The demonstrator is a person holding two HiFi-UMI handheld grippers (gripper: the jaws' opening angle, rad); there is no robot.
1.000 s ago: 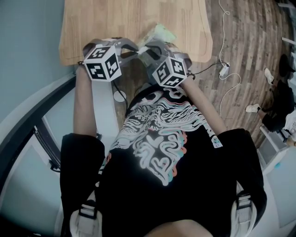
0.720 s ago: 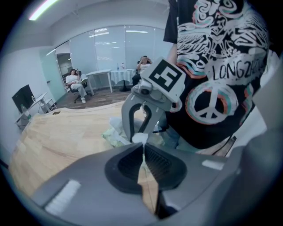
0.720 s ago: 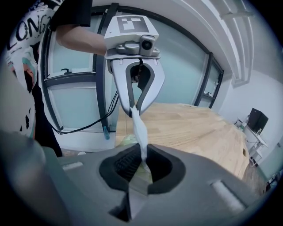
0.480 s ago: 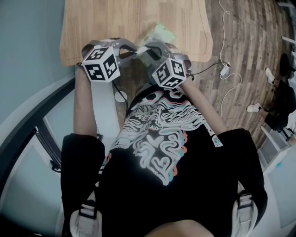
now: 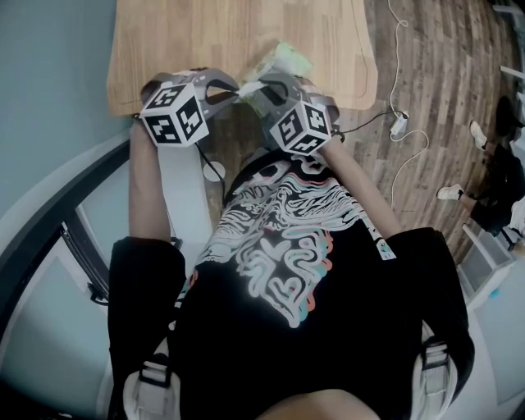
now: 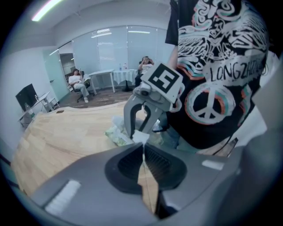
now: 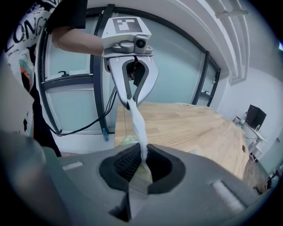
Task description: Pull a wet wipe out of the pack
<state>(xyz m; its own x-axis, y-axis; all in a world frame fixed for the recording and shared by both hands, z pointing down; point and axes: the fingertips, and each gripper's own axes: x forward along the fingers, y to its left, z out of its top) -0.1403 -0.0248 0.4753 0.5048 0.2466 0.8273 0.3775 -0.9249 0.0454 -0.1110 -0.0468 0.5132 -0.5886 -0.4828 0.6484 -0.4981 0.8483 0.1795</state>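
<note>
Looks like an open-plan office to me. There are frosted glass partition walls, a long ceiling strip light, and a couple of people on swivel office chairs by white tables at the back. A dark flat monitor sits on a side desk. Up close there's a pale wooden tabletop and a brown plank floor with white cables trailing over it.

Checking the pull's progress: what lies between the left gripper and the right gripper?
A white wet wipe, stretched from the left gripper to the right gripper; the right gripper view shows it best.
</note>
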